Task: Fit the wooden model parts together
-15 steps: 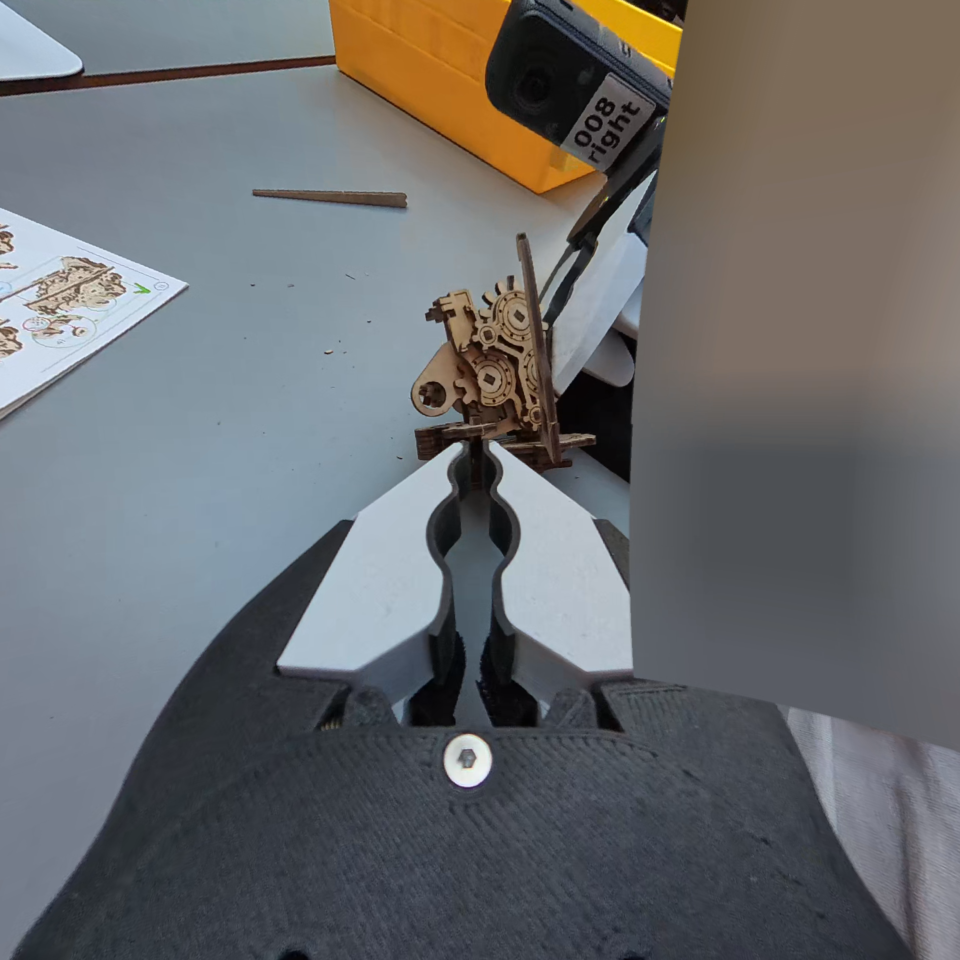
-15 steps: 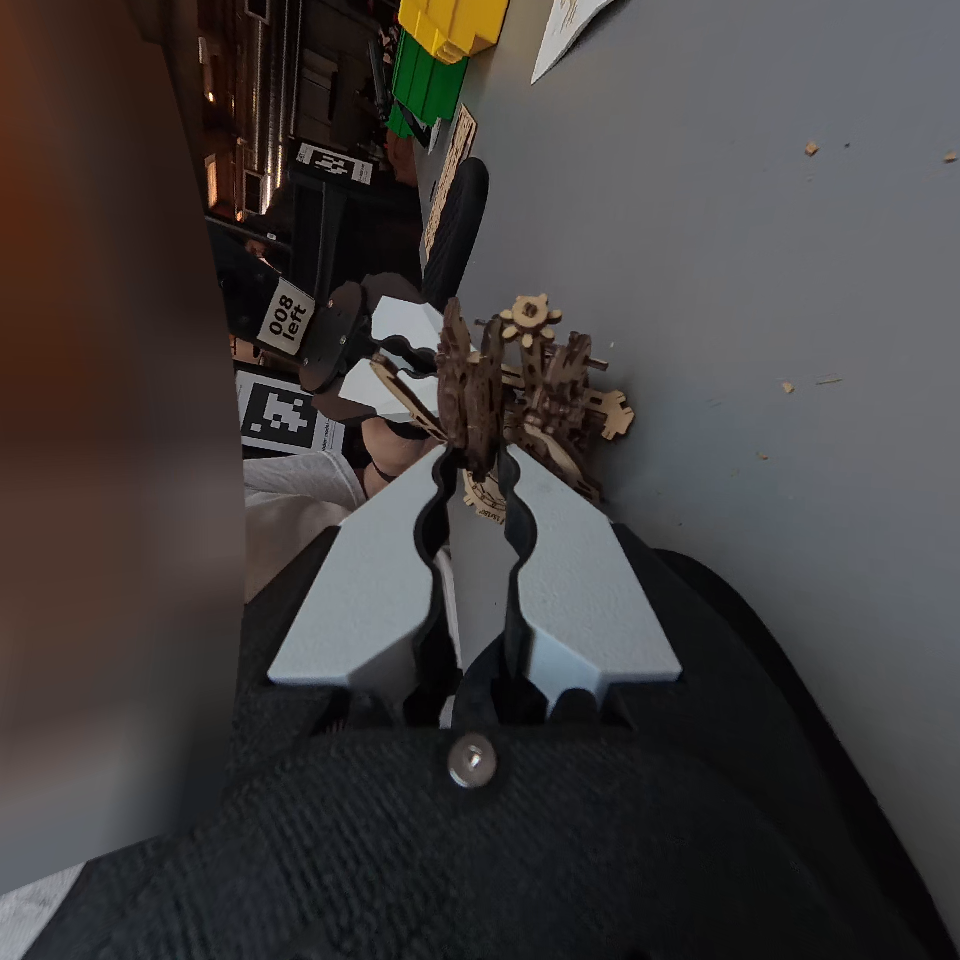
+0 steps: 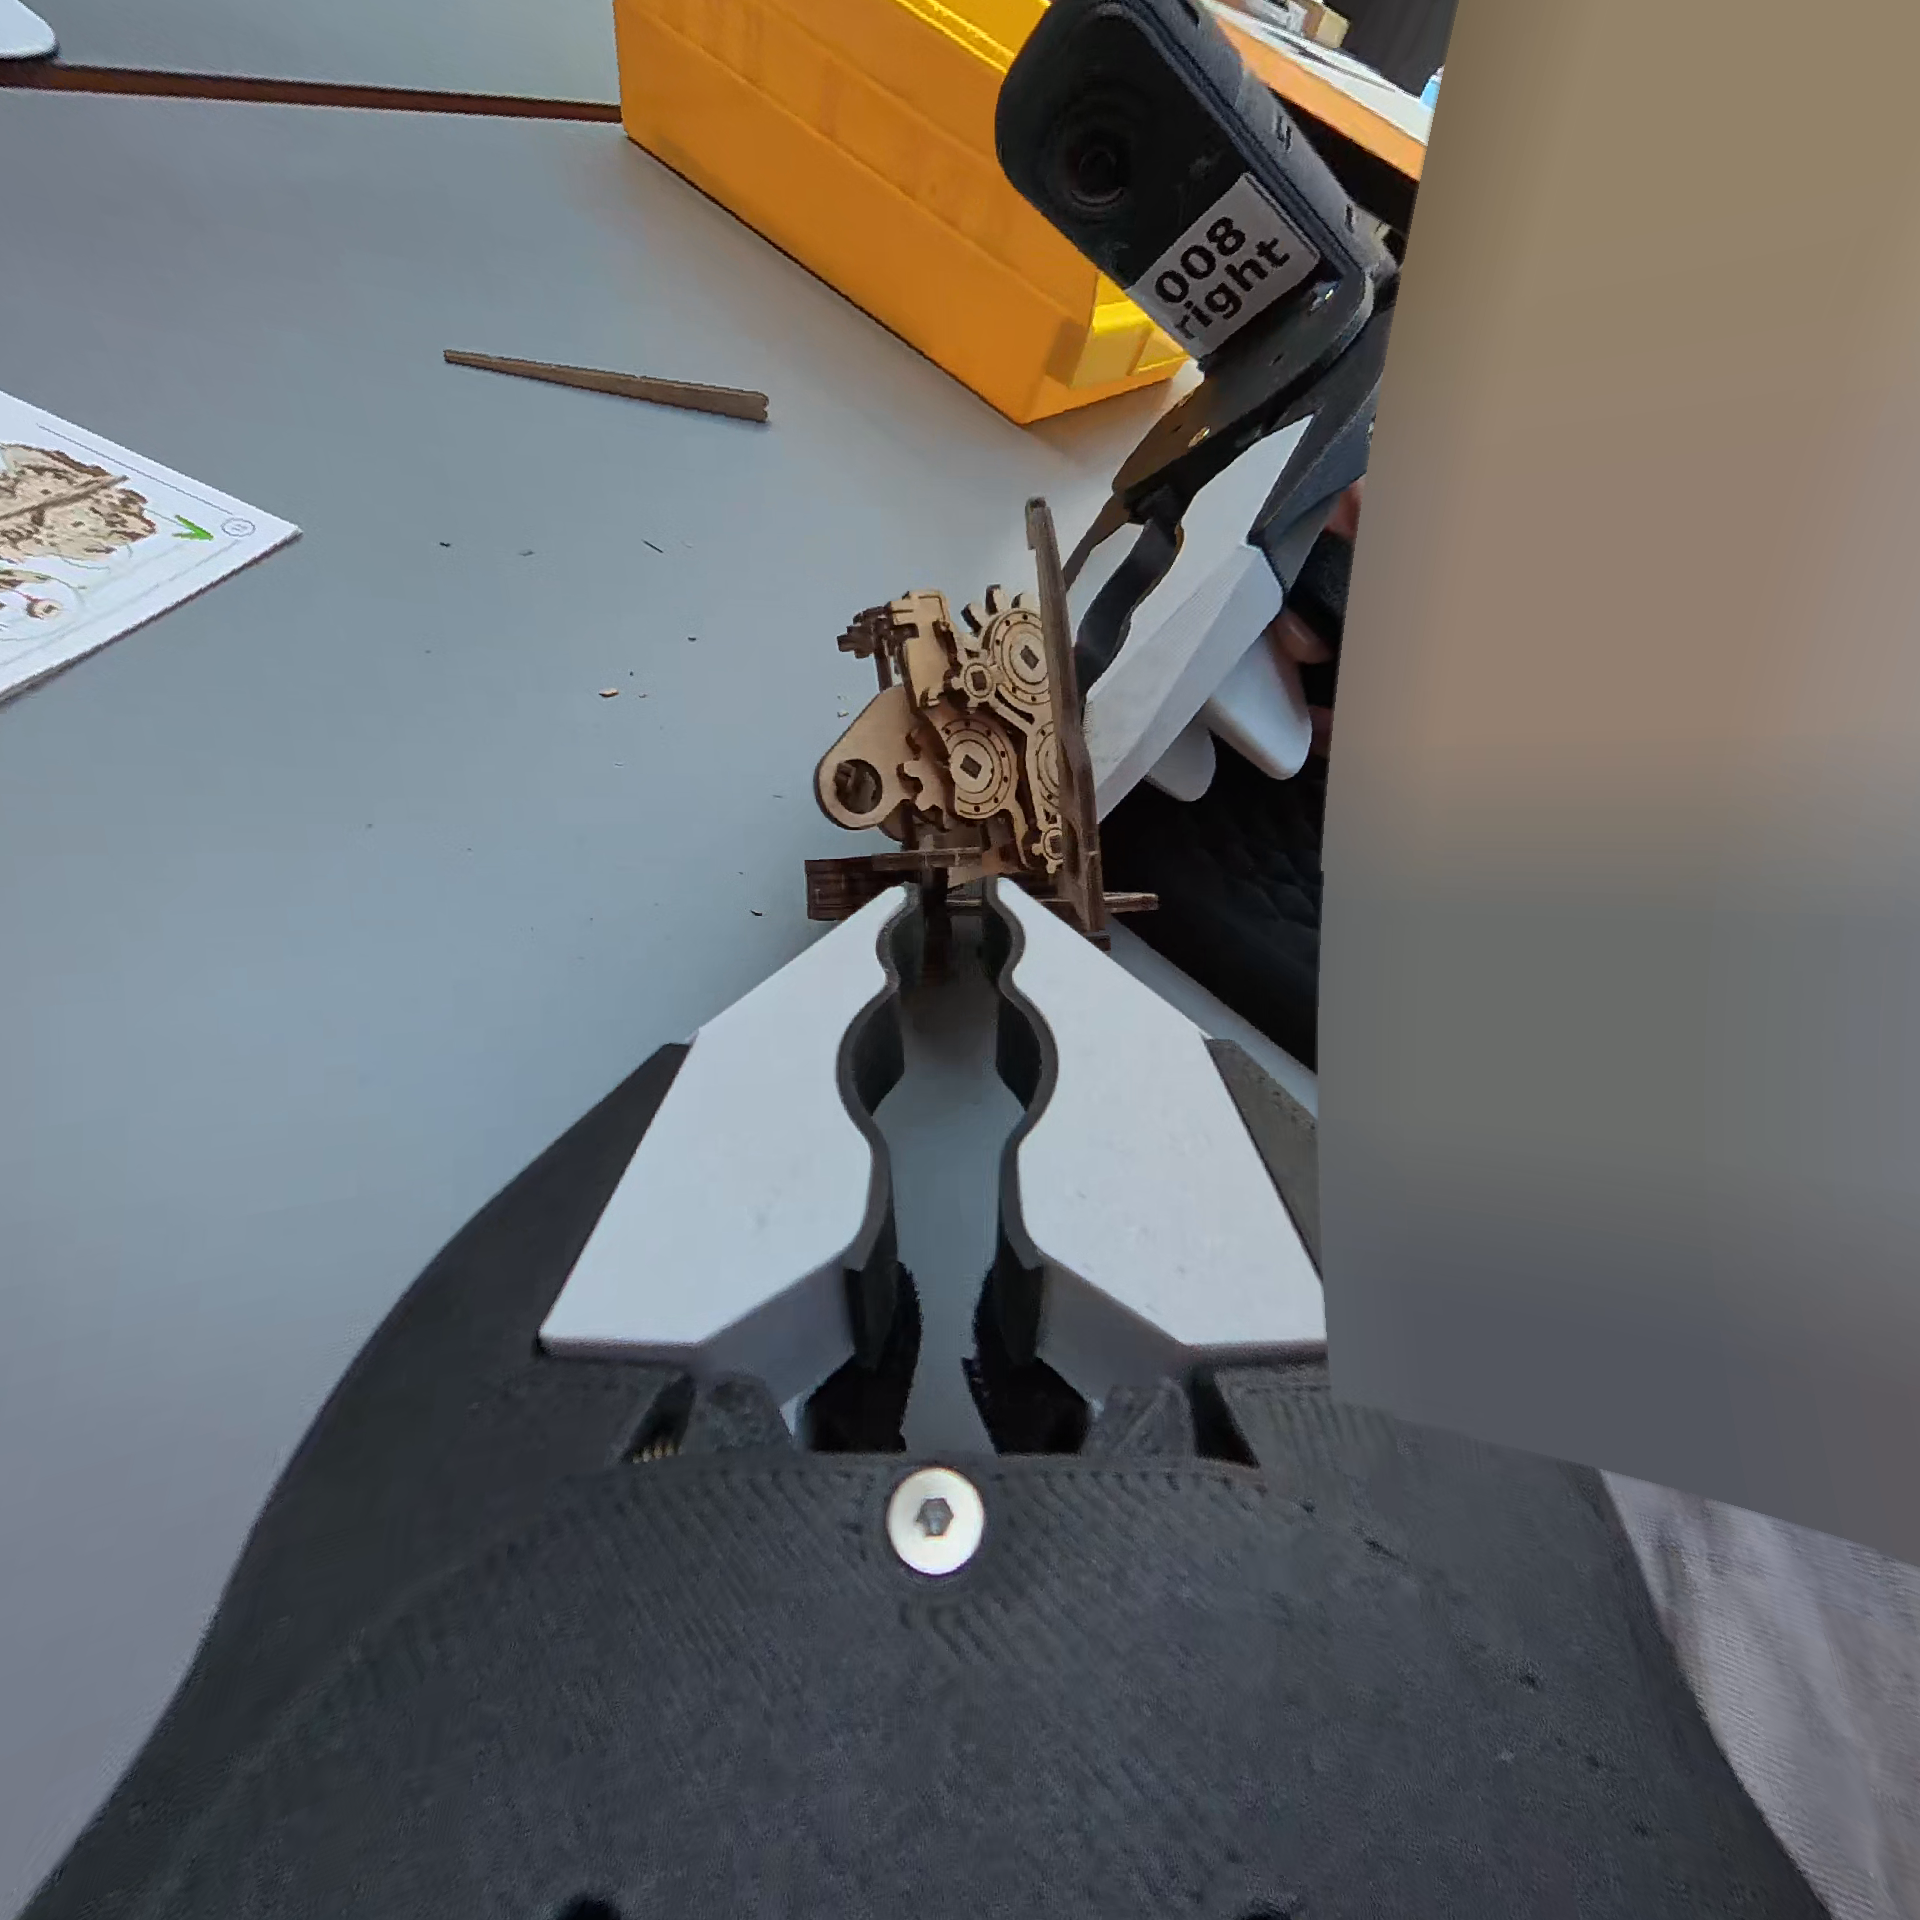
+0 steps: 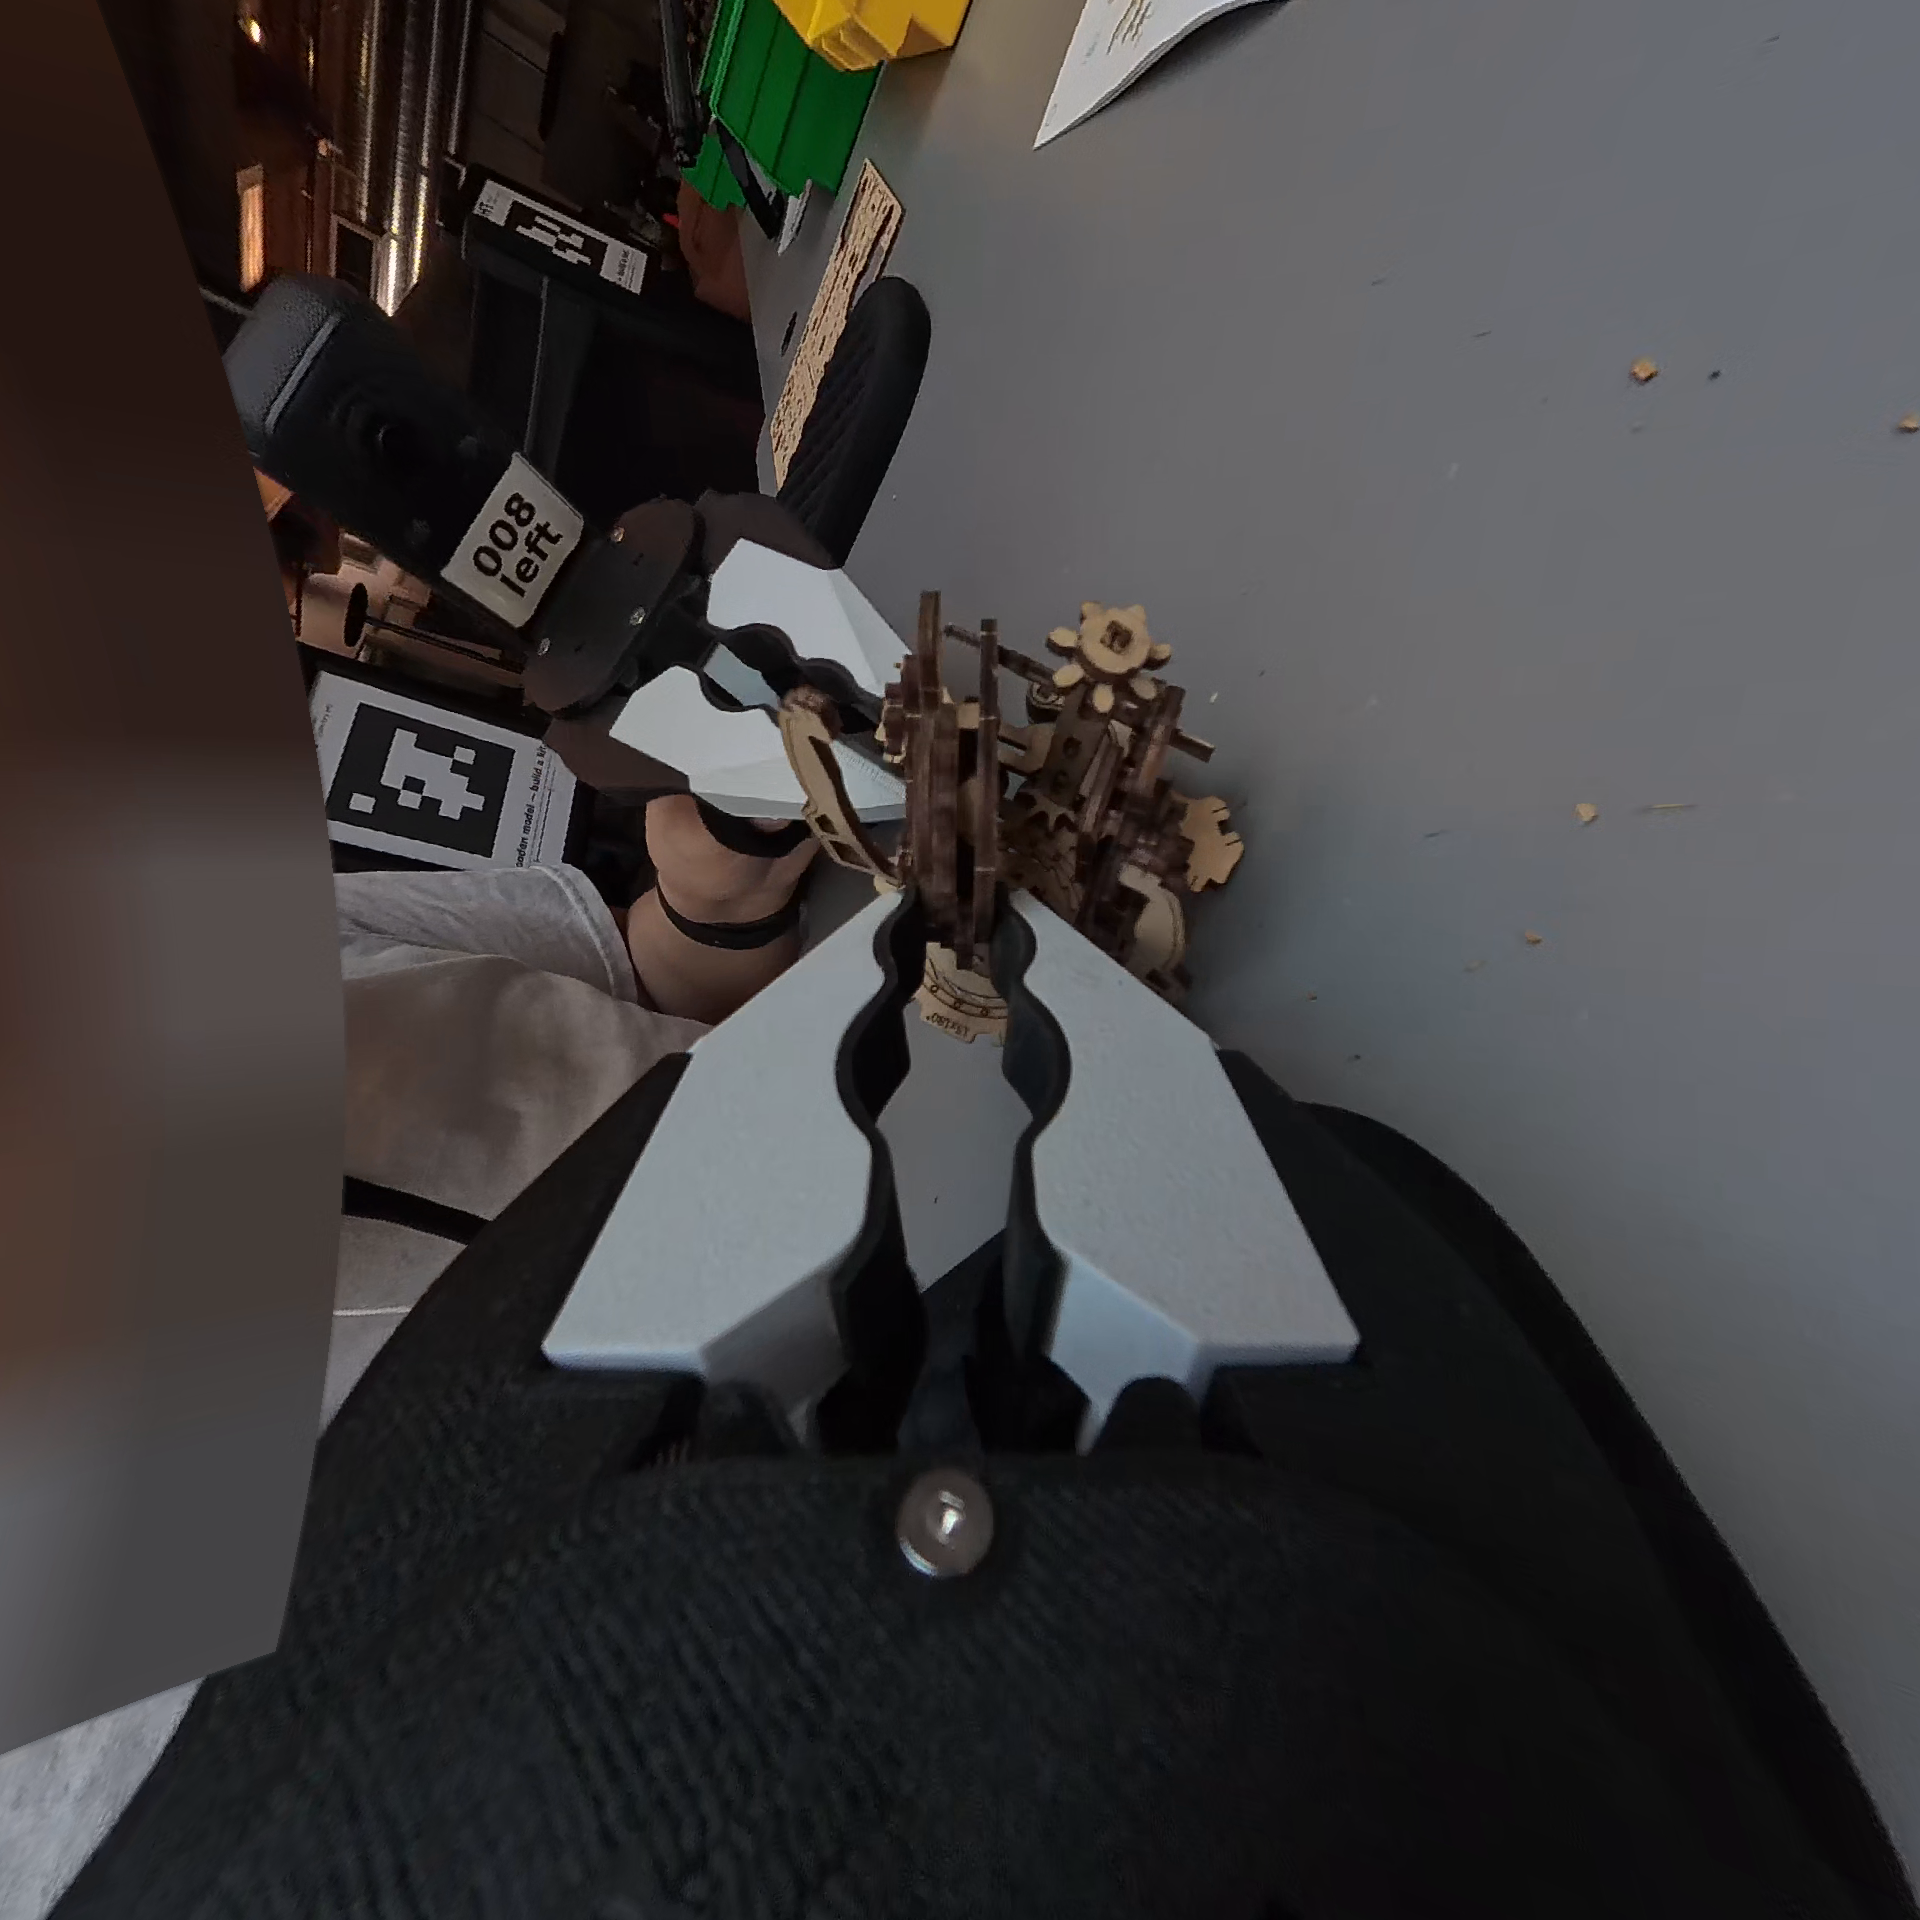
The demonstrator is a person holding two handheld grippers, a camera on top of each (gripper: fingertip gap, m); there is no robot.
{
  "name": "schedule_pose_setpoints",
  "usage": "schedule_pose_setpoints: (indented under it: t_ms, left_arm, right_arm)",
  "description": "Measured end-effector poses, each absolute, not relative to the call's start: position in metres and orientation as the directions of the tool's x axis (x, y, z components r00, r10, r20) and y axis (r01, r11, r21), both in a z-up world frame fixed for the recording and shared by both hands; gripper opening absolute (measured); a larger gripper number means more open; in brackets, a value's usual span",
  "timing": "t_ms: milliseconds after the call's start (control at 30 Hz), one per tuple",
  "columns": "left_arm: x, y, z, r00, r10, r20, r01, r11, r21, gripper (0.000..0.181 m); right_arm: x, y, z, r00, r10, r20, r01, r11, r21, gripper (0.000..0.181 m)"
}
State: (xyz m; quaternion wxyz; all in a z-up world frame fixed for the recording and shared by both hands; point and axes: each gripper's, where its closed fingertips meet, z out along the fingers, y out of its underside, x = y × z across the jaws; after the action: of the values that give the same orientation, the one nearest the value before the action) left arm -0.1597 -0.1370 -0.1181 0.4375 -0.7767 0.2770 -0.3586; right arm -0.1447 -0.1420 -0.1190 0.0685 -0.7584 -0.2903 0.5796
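In the left wrist view, the left gripper (image 3: 951, 914) with pale grey fingers points to twelve o'clock, its tips pinched on the dark lower edge of the laser-cut light-brown wooden gear model (image 3: 966, 769), which stands upright just above the grey table (image 3: 364, 883) near its edge. A thin dark wooden panel (image 3: 1062, 717) stands along the model's three o'clock side. The right gripper (image 3: 1107, 748) comes down from one o'clock with its fingers reaching behind that panel. At eleven o'clock a thin brown wooden strip (image 3: 608, 387) lies flat, at twelve o'clock sits a yellow plastic bin (image 3: 883, 177), and at nine o'clock lies a white printed instruction sheet (image 3: 114, 561).

In the right wrist view, the right gripper (image 4: 951, 920) has its tips clamped on the dark wooden plates at the near side of the gear model (image 4: 1039, 790). The left gripper (image 4: 831, 717) enters from ten o'clock, closed on a curved pale piece of the same model. The model sits at centre, beside the grey table (image 4: 1455, 623). A green plastic bin (image 4: 779, 104) sits at eleven o'clock, and a white sheet (image 4: 1122, 62) at one o'clock.
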Motion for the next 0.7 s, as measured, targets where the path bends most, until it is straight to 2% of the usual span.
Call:
schedule_pose_setpoints:
  t_ms: [33,200,700]
  left_arm:
    - [-0.1592,-0.1384,-0.1172,0.566,-0.745,0.353,-0.097,-0.485,-0.869,0.013]
    - [-0.1585,-0.1413,-0.1147,0.496,-0.742,0.451,-0.05,-0.542,-0.839,0.02]
    - [-0.1593,-0.1363,-0.1198,0.564,-0.726,0.394,-0.08,-0.523,-0.849,0.018]
  right_arm:
    - [-0.145,-0.1419,-0.1192,0.16,0.522,-0.838,0.356,-0.822,-0.444,0.011]
    - [-0.146,-0.1418,-0.1199,0.164,0.527,-0.834,0.347,-0.822,-0.451,0.011]
    - [-0.1494,-0.138,-0.1203,0.305,0.533,-0.789,0.385,-0.827,-0.41,0.011]
